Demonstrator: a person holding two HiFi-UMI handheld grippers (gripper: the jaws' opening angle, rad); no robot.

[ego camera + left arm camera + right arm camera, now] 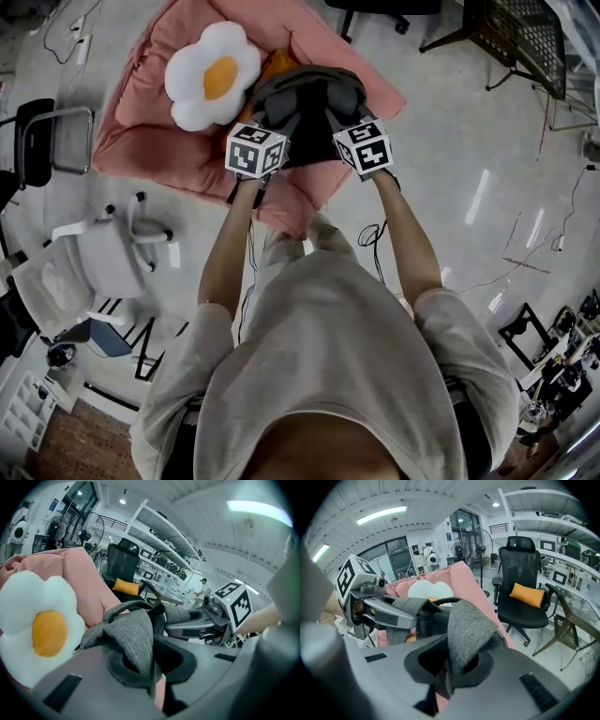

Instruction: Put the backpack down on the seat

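A grey backpack [305, 98] hangs just over the pink cushioned seat [155, 141], beside a white flower pillow with a yellow centre [214, 75]. My left gripper [270, 139] is shut on one grey shoulder strap [136, 637], which is pinched and folded between its jaws. My right gripper [349, 136] is shut on the other grey strap [466, 630] in the same way. In the left gripper view the right gripper [206, 620] is close on the right, and the pillow [42, 630] lies left against the pink seat [79, 573]. The backpack's lower part is hidden behind the grippers.
A white office chair [98, 262] and a black chair [37, 141] stand left of the seat. Cables [375, 234] trail on the glossy floor. A black office chair with an orange cushion [527, 595] stands right of the seat, with shelves behind it.
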